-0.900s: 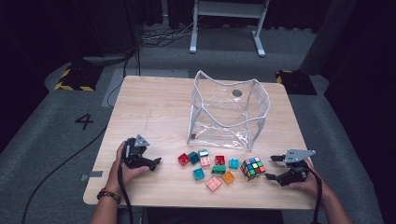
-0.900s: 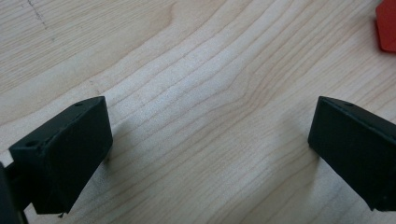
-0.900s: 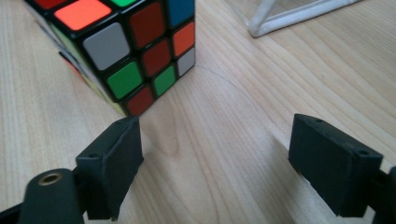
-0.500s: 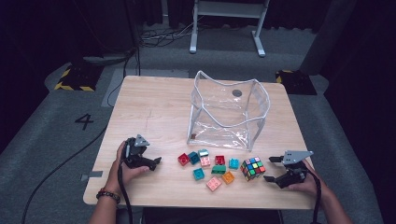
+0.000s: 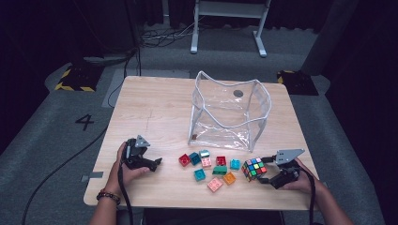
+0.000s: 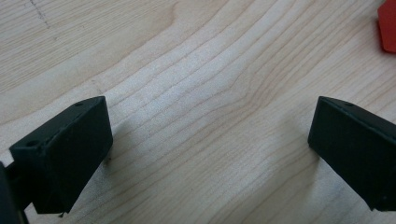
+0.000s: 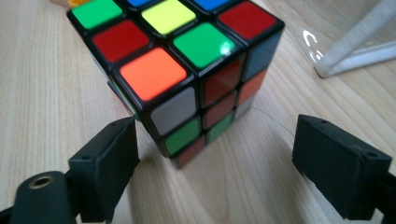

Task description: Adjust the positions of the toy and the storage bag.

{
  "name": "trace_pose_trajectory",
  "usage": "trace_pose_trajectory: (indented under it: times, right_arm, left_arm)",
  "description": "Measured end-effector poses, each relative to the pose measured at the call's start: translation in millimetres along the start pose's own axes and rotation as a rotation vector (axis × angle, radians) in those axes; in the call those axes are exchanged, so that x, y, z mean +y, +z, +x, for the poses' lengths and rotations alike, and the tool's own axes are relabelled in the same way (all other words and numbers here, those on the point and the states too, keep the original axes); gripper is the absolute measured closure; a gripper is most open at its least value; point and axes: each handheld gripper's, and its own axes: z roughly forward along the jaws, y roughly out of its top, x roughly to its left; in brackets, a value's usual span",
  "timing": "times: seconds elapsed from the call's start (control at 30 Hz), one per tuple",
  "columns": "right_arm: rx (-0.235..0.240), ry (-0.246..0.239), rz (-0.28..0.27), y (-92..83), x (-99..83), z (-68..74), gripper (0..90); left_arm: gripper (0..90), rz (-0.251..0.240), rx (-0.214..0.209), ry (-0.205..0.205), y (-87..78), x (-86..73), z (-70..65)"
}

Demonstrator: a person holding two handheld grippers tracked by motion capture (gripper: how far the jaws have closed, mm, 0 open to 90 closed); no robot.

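Right gripper [image 7: 212, 154] is spread wide w/ the puzzle cube [image 7: 187, 70] sitting corner-first btwn its jaws near the table's [image 5: 155, 108] front right, left gripper [image 6: 210, 154] spread over bare wood, so imo closing now could pinch a corner & spin the cube out.

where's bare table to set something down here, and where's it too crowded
Bare wood: the table's far-left area between its left edge and the clear bag, and the patch between the left tongs and the red brick. Crowded: the brick cluster and puzzle cube in front of the bag, by the right tongs.
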Motion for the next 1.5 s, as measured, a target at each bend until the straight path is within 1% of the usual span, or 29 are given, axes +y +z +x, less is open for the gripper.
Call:
trace_pose_trajectory:
  times: [0.03, 0.17, 0.2, 0.23, 0.27, 0.3, 0.33, 0.37, 0.4, 0.43, 0.53, 0.57, 0.6, 0.63, 0.67, 0.73, 0.8, 0.9, 0.93, 1.0, 1.07, 1.1, 1.13, 1.2, 1.23, 1.33, 1.4, 1.47, 1.5]
  right_arm:
    - [0.006, 0.009, 0.000, 1.2, 1.1, 0.5, 14.9]
    - [0.012, -0.025, -0.005, 8.4, 7.8, 3.8, 16.0]
    - [0.028, -0.033, -0.009, 9.3, 9.7, 4.6, 16.3]
    - [0.028, -0.033, -0.009, 9.3, 9.7, 4.6, 16.3]
    - [0.040, -0.014, -0.028, 11.7, 13.8, 8.7, 16.3]
    - [0.040, -0.014, -0.028, 11.7, 13.8, 8.7, 16.3]
    - [0.031, -0.044, -0.041, 12.5, 16.9, 8.9, 15.6]
    - [0.032, -0.050, -0.055, 11.8, 18.2, 8.5, 15.0]
    - [0.032, -0.050, -0.055, 11.8, 18.2, 8.5, 15.0]
    - [0.028, -0.055, -0.069, 10.9, 20.0, 9.3, 16.2]
    - [0.031, -0.046, -0.096, 9.6, 20.3, 8.5, 19.9]
    - [0.031, -0.046, -0.096, 9.6, 20.3, 8.5, 19.9]
    - [0.034, -0.057, -0.096, 8.7, 20.4, 8.9, 25.9]
    - [0.034, -0.057, -0.096, 8.7, 20.4, 8.9, 25.9]
    - [0.037, -0.059, -0.105, 8.2, 20.3, 10.0, 33.2]
    - [0.042, -0.058, -0.101, 7.2, 20.3, 10.8, 33.5]
    - [0.029, -0.078, -0.103, 6.3, 20.9, 11.8, 34.4]
    - [0.024, -0.078, -0.105, 6.2, 20.7, 12.9, 34.5]
    - [0.015, -0.087, -0.100, 5.3, 19.9, 14.1, 34.5]
    - [0.016, -0.081, -0.104, 4.3, 18.5, 14.6, 34.5]
    - [0.016, -0.048, -0.097, 1.0, 16.4, 14.7, 34.4]
    - [0.016, -0.048, -0.097, 1.0, 16.4, 14.7, 34.4]
    - [0.006, -0.043, -0.110, 0.8, 15.0, 14.6, 34.1]
    - [0.007, -0.045, -0.112, 0.9, 14.8, 14.6, 33.4]
    - [0.012, -0.021, -0.119, 2.1, 14.8, 16.2, 30.7]
    - [0.022, -0.013, -0.117, 8.8, 17.4, 18.5, 23.3]
    - [0.019, -0.020, -0.117, 11.8, 18.0, 18.6, 22.6]
    - [0.004, -0.002, -0.102, 16.6, 19.4, 18.8, 22.9]
    - [0.004, -0.002, -0.102, 16.6, 19.4, 18.8, 22.9]
  left_arm:
    - [0.1, 0.000, 0.000, 0.000, 0.0, 0.0, 0.0]
    - [0.1, 0.000, -0.001, 0.000, 0.0, 0.0, 0.0]
    - [0.1, 0.000, 0.003, 0.001, -0.2, 0.1, 0.1]
    - [0.1, 0.000, 0.003, 0.001, -0.2, 0.1, 0.1]
    - [0.1, -0.001, 0.002, 0.001, -0.1, 0.0, 0.1]
    - [0.1, 0.000, 0.000, 0.000, 0.0, 0.0, 0.0]
    - [0.1, -0.001, 0.000, 0.000, 0.0, 0.0, 0.0]
    - [0.1, 0.000, -0.001, 0.000, 0.0, 0.0, 0.0]
    - [0.1, 0.000, -0.001, 0.000, 0.0, 0.0, 0.0]
    - [0.1, 0.000, 0.000, 0.000, 0.0, 0.0, 0.0]
    - [0.1, 0.000, 0.002, 0.001, -0.2, 0.0, 0.1]
    - [0.1, 0.000, 0.002, 0.001, -0.2, 0.0, 0.1]
    - [0.1, 0.000, -0.001, 0.000, 0.0, 0.0, 0.0]
    - [0.1, 0.000, 0.001, 0.001, -0.1, 0.0, 0.1]
    - [0.1, 0.000, 0.000, 0.000, 0.0, 0.0, 0.0]
    - [0.1, 0.000, -0.001, -0.001, 0.0, 0.0, 0.0]
    - [0.1, -0.001, -0.001, 0.000, 0.0, 0.0, 0.0]
    - [0.1, 0.000, 0.000, 0.000, -0.1, 0.0, 0.0]
    - [0.1, -0.001, 0.003, 0.002, -0.2, 0.0, 0.1]
    - [0.1, -0.001, 0.001, 0.001, -0.1, 0.0, 0.0]
    - [0.1, 0.000, 0.000, 0.000, 0.0, 0.0, 0.0]
    - [0.1, 0.000, 0.000, 0.000, 0.0, 0.0, 0.0]
    - [0.1, -0.001, 0.001, 0.001, -0.1, 0.0, 0.1]
    - [0.1, -0.001, 0.002, 0.001, -0.1, 0.0, 0.0]
    - [0.1, 0.000, 0.000, 0.000, -0.1, 0.0, 0.0]
    - [0.1, 0.000, 0.001, 0.000, -0.1, 0.0, 0.0]
    - [0.1, 0.000, 0.000, 0.000, 0.0, 0.0, 0.0]
    - [0.1, -0.001, 0.000, 0.000, 0.0, 0.0, 0.0]
    - [0.1, -0.001, 0.000, 0.000, 0.0, 0.0, 0.0]
